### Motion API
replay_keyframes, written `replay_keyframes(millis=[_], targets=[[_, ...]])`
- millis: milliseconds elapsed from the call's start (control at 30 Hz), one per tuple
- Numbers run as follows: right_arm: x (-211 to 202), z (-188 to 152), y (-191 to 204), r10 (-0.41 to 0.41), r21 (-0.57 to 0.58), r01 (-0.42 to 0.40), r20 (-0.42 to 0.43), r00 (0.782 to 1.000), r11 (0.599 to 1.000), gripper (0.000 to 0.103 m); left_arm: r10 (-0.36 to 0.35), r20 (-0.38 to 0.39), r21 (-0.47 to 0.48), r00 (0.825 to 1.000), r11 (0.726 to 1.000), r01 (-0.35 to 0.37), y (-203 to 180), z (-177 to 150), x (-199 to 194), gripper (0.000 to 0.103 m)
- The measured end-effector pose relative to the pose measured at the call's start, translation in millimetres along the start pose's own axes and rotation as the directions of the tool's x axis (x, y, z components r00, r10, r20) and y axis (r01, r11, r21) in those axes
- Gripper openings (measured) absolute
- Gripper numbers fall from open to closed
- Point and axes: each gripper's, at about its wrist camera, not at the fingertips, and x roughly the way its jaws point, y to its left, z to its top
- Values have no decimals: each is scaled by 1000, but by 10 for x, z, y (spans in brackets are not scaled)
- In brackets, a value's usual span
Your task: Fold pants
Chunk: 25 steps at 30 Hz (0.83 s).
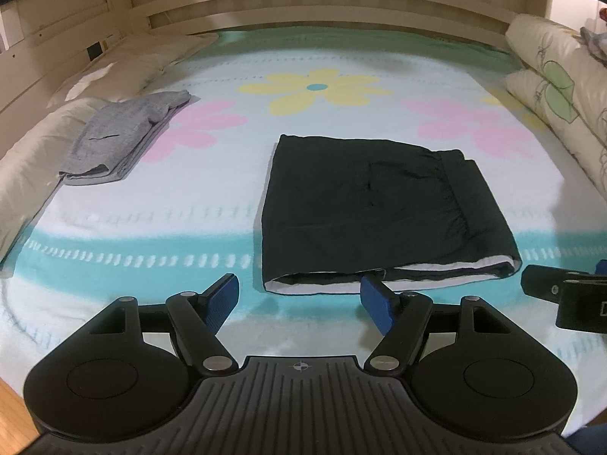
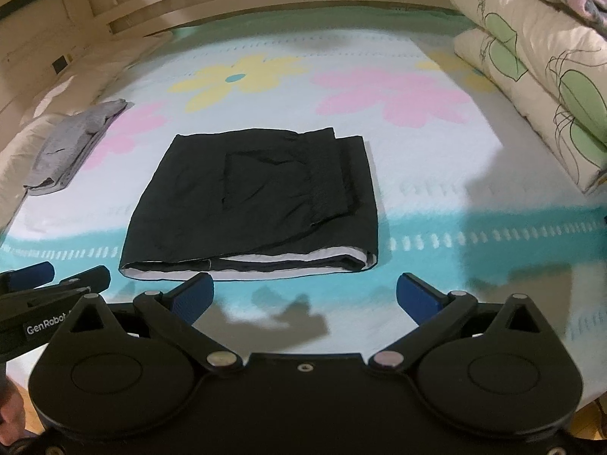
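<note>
While hovering low over the bed's near edge, left tongs (image 1: 299, 299) spread wide with nothing between the blue pads, right tongs (image 2: 303, 294) spread just as wide and likewise bare. Just beyond both, black pants (image 1: 364, 208) folded into a flat rectangle on the flowered blanket (image 1: 189, 204), white lining showing along the near fold. Farther left, a folded grey garment (image 1: 117, 136) beside a pale pillow (image 1: 30, 159). Far right, stacked leaf-print bedding (image 2: 531, 68); behind all, a cream slatted headboard (image 1: 303, 0).
</note>
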Motion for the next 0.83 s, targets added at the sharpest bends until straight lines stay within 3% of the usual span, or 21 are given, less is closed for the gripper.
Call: replay_keyframes(millis=[833], targets=[[5, -8, 27, -8, -16, 8, 2, 1000, 1000, 102, 20, 6, 4, 1000, 1000, -20, -3, -12, -8, 69]])
